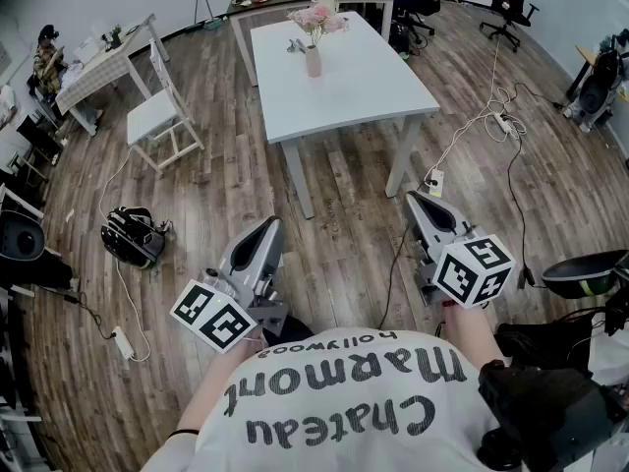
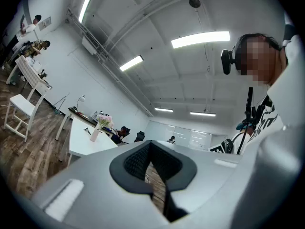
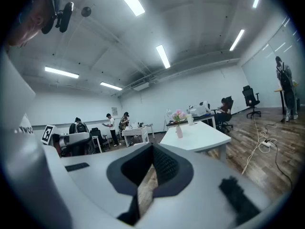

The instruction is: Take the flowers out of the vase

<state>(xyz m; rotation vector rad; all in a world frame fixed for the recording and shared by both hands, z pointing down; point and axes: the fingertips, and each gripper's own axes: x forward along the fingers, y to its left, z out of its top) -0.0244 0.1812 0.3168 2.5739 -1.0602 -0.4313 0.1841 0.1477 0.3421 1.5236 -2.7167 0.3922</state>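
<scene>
A pale pink vase (image 1: 313,62) with pink flowers (image 1: 314,18) stands upright on the white table (image 1: 364,87), far ahead of me across the wooden floor. Both grippers are held close to my body, well short of the table. My left gripper (image 1: 267,232) points toward the table, jaws together and nothing between them. My right gripper (image 1: 417,203) is also shut and empty. The left gripper view shows the vase (image 2: 95,135) and flowers (image 2: 103,123) small at the left, beyond the jaws (image 2: 152,166). In the right gripper view the vase (image 3: 179,131) stands past the jaws (image 3: 152,171).
A white chair (image 1: 162,111) stands left of the table, and a cloth-covered table (image 1: 98,67) further left. A black bag (image 1: 133,236) lies on the floor at left. Cables and a power strip (image 1: 432,180) run past the table's right legs. People work at desks at the back.
</scene>
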